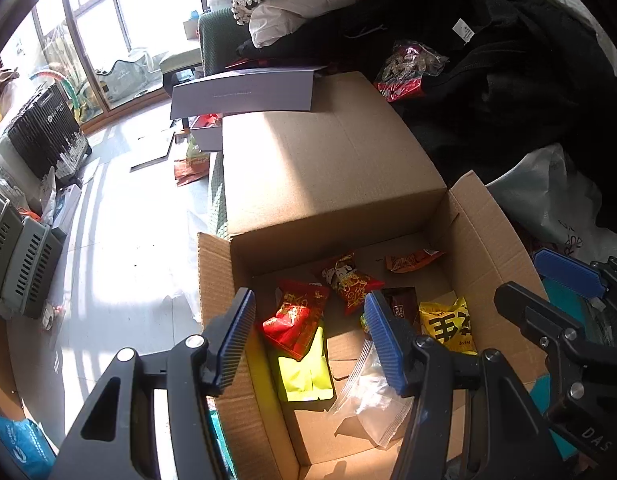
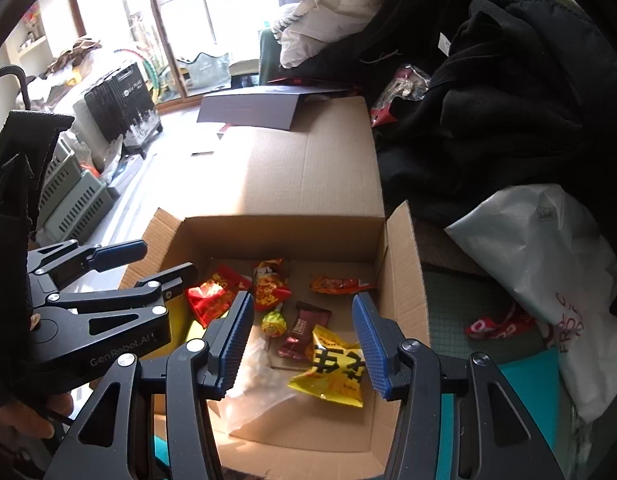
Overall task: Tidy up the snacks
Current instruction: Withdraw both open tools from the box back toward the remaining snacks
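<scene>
Snacks (image 2: 328, 364) fill the carton (image 2: 404, 280); left gripper (image 1: 310, 340) hides some.

One cardboard box (image 2: 308, 184); eight snack packets (image 2: 332, 368) inside.

Your snack packets (image 2: 326, 364) lie in the cardboard box (image 2: 404, 280); behind it sits a folder (image 2: 248, 108), clothes (image 2: 488, 92) to its right.

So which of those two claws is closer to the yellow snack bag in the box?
Right. The right gripper hangs just above the yellow snack bag, jaws open. The left gripper hovers beside it, over the red packet.
</scene>
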### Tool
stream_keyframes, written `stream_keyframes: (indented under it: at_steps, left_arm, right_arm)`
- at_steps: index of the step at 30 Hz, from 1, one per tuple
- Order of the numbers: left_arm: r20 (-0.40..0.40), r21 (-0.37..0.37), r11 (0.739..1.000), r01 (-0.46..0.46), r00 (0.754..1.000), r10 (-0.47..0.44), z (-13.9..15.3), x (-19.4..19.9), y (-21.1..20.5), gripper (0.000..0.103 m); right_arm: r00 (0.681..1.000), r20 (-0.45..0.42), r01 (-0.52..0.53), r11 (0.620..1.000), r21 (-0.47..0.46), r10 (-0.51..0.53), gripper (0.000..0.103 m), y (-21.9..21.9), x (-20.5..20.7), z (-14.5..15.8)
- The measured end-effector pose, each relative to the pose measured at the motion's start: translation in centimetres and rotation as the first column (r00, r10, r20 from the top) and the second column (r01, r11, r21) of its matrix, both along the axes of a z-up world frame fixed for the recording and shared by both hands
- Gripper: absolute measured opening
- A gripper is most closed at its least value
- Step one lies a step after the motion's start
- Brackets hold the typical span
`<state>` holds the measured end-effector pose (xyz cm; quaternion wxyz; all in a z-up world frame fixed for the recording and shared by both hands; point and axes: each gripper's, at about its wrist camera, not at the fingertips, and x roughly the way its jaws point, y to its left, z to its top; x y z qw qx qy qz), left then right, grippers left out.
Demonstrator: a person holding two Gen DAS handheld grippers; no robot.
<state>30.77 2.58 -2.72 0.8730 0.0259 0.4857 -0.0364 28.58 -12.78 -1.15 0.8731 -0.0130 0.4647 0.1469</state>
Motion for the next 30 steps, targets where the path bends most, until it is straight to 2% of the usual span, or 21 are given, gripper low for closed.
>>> stream_keyframes:
  at_steps: [8,17,23,30]
  left_arm:
    - [0.086,-0.014,1.000,-0.008,0.996,0.009,5.8,-2.9,-0.2,0.056]
    - [0.208,-0.015,1.000,-0.013,0.978,0.016,12.6,-7.0,-0.4,0.056]
    - [0.261,-0.017,1.000,-0.008,0.965,0.013,15.1,-10.5,-0.4,0.056]
    - [0.303,-0.009,1.000,0.012,0.953,-0.009,16.6,-14.7,-0.4,0.056]
  right_arm:
    - [0.996,0.090,-0.010,1.000,0.013,0.009,0.051,-0.5,-2.4,5.7]
    - [0.979,0.204,-0.027,0.999,0.022,0.022,0.051,-0.8,-6.2,12.0]
    - [0.966,0.257,-0.016,1.000,0.024,0.009,0.052,-1.5,-9.4,14.8]
    - [0.957,0.291,-0.011,1.000,0.026,0.003,0.053,-1.7,-13.3,16.2]
